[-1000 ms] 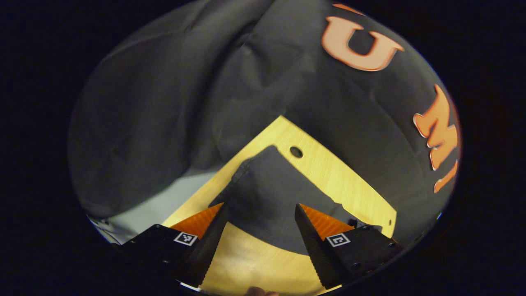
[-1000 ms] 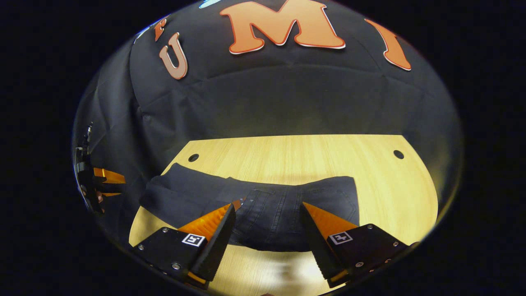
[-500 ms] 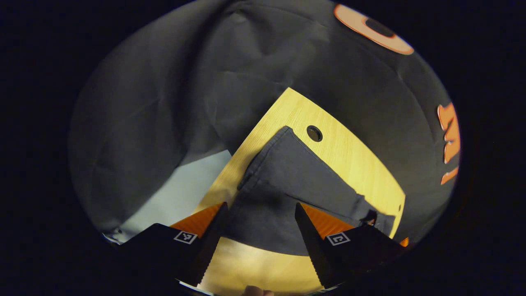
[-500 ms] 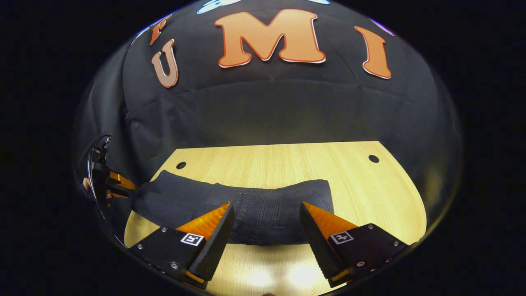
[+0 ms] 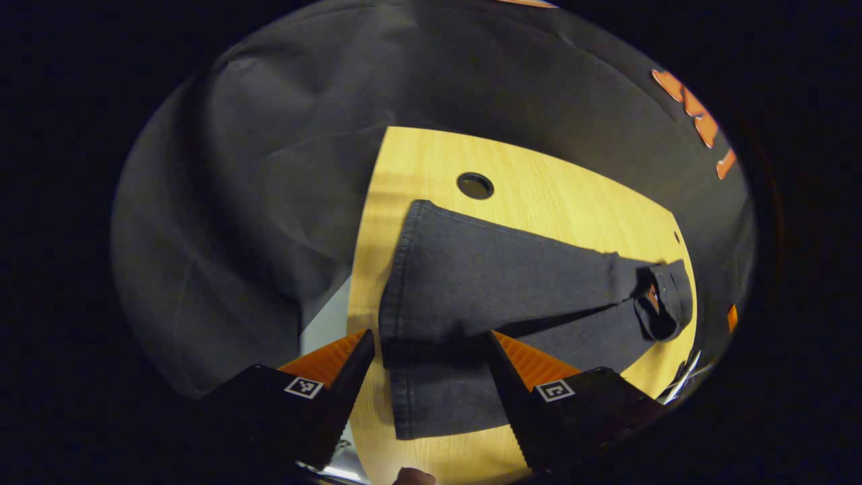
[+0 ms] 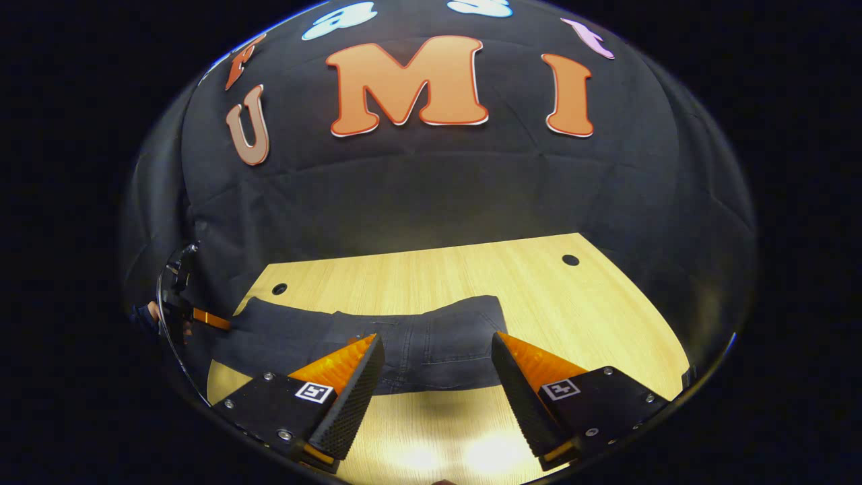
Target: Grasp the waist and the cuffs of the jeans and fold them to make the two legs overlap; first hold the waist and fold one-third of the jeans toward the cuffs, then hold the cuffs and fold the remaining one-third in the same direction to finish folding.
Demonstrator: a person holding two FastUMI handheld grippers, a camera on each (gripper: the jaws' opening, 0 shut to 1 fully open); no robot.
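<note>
Dark jeans (image 5: 498, 276) lie flat along the wooden table (image 5: 559, 202), legs side by side. In the left gripper view the two cuffs face me, the near cuff (image 5: 438, 397) between my fingers' line of sight. My left gripper (image 5: 427, 350) is open, just above the cuff end. In the right gripper view the waist end of the jeans (image 6: 438, 347) lies ahead of my right gripper (image 6: 434, 350), which is open and hovers over the table before the waist. The left gripper (image 6: 195, 313) and a hand show far off at the left, by the cuffs.
The table has round holes (image 5: 475, 185) near its back corners (image 6: 570, 260). Black cloth wall (image 6: 438, 188) closes the back and sides. A pale floor strip (image 5: 323, 323) shows beyond the table's left edge. Bare wood (image 6: 606, 323) lies right of the waist.
The left gripper has swung round and tilted down, so the full length of the jeans now shows. The right gripper has drawn back; the jeans look smaller and farther.
</note>
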